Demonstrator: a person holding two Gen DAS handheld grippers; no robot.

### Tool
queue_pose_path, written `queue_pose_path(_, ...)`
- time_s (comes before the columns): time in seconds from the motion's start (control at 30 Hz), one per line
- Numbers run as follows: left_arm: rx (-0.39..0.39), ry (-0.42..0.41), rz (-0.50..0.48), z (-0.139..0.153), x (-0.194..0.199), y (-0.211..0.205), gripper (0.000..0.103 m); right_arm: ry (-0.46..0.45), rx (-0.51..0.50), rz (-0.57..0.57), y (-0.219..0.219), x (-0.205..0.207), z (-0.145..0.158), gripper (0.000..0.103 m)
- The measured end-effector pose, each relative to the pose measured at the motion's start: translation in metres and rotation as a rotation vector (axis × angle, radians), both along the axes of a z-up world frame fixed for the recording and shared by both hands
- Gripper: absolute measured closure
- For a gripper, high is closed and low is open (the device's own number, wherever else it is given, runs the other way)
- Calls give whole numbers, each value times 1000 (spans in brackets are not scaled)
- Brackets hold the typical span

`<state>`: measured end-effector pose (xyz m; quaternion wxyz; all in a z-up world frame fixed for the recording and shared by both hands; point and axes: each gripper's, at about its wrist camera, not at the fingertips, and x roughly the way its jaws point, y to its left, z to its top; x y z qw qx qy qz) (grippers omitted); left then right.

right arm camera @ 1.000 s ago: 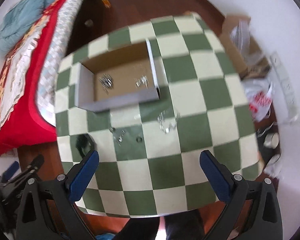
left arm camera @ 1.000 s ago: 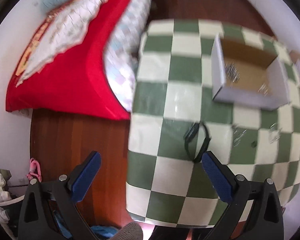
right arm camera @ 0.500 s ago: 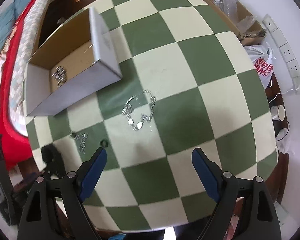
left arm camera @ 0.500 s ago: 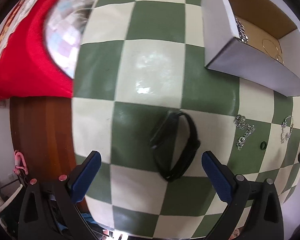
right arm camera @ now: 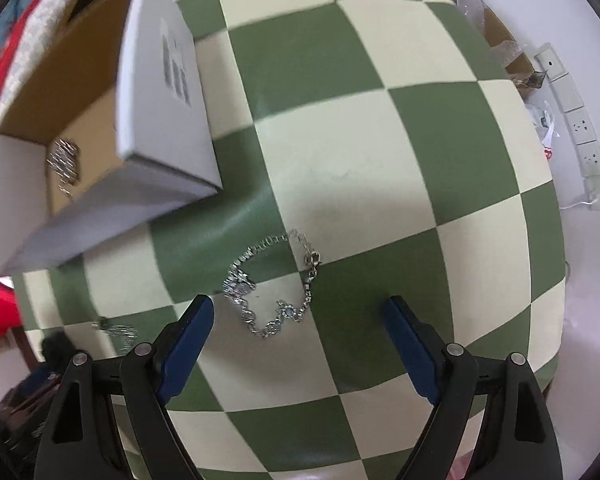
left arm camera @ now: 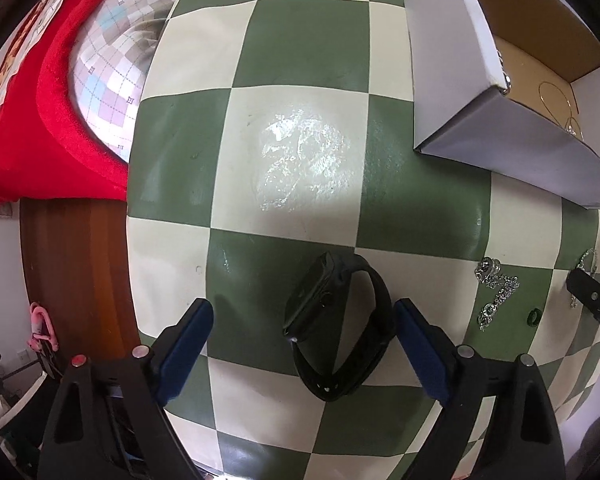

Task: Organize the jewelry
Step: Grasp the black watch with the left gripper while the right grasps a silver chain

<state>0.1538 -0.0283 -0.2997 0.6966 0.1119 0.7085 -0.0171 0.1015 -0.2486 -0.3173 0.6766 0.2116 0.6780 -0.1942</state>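
Jewelry partly sorted: some pieces already in box. Left on checkered table: black watch between fingers of my left gripper, silver bracelet before my right gripper. Both spread apart, holding nothing.

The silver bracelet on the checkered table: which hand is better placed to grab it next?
Probably the right. The silver bracelet lies just ahead of the open right gripper, while the left gripper frames the black watch.
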Motion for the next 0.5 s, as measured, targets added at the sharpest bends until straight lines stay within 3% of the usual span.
queue_pose_path(0.13,0,2,-6,-4,-2,-8,12,-3,-23,9,10,5,0,15)
queue_pose_path(0.23,-2,7,-6,-2,2,-14,13,-23,-36,29,17,11,5,25)
queue_pose_path(0.33,-3,8,-7,-1,2,-13,13,-51,-55,72,27,20,13,59)
queue_pose_path(0.37,-3,10,-9,-1,3,-13,13,-52,-58,82,30,23,14,81)
queue_pose_path(0.4,-5,8,-10,0,4,-13,14,-51,-57,88,32,24,14,89)
queue_pose_path(0.47,-18,8,-7,2,5,-9,20,-54,-50,94,29,18,16,89)
queue_pose_path(0.5,-36,9,1,3,4,-9,30,-59,-41,97,29,15,17,89)
